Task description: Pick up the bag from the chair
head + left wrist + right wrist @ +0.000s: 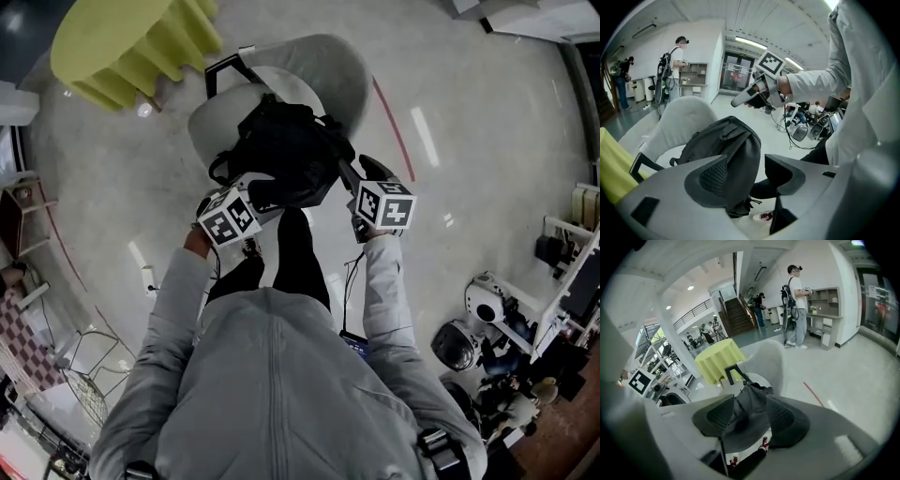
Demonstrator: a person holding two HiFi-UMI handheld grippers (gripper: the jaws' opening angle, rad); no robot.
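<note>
Black bag is sitting on the chair, between both tools. The right tool is pinching its fabric (left tool spread around it).

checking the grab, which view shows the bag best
Left gripper view: the bag shows nearly whole against the chair. Head view shows only its top; right gripper view just a fold pinched between the fingers.

Head view looks steeply down from above onto chair and bag; left and right gripper views sit right at the bag, looking level across it from opposite sides; all three share bag and chair.
</note>
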